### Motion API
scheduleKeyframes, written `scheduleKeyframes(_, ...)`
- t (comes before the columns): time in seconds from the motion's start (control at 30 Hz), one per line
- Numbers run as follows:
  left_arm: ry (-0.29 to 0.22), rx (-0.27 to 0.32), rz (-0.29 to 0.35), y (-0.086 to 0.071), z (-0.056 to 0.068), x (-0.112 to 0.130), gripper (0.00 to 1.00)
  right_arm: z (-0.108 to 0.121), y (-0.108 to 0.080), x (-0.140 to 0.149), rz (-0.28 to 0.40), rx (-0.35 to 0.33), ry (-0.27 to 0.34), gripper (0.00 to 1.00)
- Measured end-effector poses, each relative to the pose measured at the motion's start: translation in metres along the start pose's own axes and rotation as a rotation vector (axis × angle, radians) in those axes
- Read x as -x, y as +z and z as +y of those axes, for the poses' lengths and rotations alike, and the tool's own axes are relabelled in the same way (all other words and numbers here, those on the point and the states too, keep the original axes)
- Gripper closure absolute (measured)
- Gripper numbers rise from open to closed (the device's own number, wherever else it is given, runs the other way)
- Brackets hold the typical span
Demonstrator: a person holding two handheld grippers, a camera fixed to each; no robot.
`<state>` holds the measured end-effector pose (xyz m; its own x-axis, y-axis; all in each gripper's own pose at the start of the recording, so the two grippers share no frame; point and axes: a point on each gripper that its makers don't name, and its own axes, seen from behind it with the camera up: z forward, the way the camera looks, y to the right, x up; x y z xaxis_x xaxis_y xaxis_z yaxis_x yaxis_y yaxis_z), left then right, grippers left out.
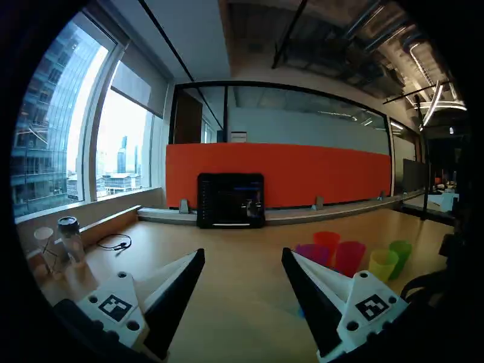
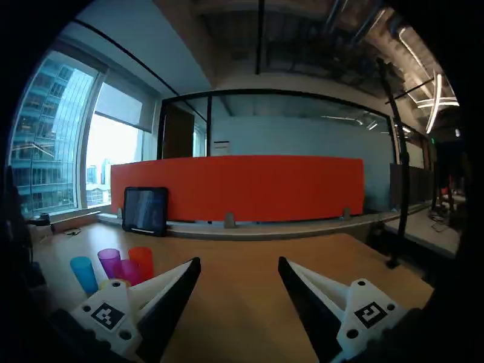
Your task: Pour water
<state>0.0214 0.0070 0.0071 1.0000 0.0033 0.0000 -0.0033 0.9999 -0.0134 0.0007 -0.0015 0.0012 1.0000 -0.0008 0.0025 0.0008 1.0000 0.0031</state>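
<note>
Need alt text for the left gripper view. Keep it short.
An open hand-held gripper hovers over a wooden table, holding nothing. A cluster of coloured cups stands ahead to the right, a clear bottle sits far left by the window, and a dark tablet stands before an orange partition.

In the left gripper view, open desk (image 1: 242, 284) ahead — cups (image 1: 349, 257) crowd the right, tablet (image 1: 230, 199) at the far edge.
</note>
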Motion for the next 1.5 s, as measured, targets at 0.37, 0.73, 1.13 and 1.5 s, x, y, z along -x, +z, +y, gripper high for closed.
scheduleKeyframes(0.37,-0.018,0.021,-0.004,0.017,-0.003,-0.089,0.06,-0.017,0.016,-0.047,-0.015,-0.060,-0.032,0.01)
scheduleKeyframes(0.73,-0.026,0.045,0.029,0.023,-0.009,-0.171,0.06,-0.022,0.024,-0.103,-0.015,-0.089,-0.007,0.01)
scheduleKeyframes(1.13,-0.012,0.118,0.031,0.028,0.000,-0.204,0.06,-0.028,0.022,-0.133,-0.006,-0.138,-0.002,0.01)
scheduleKeyframes(1.5,-0.021,0.270,0.007,0.028,0.031,-0.193,0.06,-0.062,0.015,-0.130,-0.013,-0.325,-0.028,0.01)
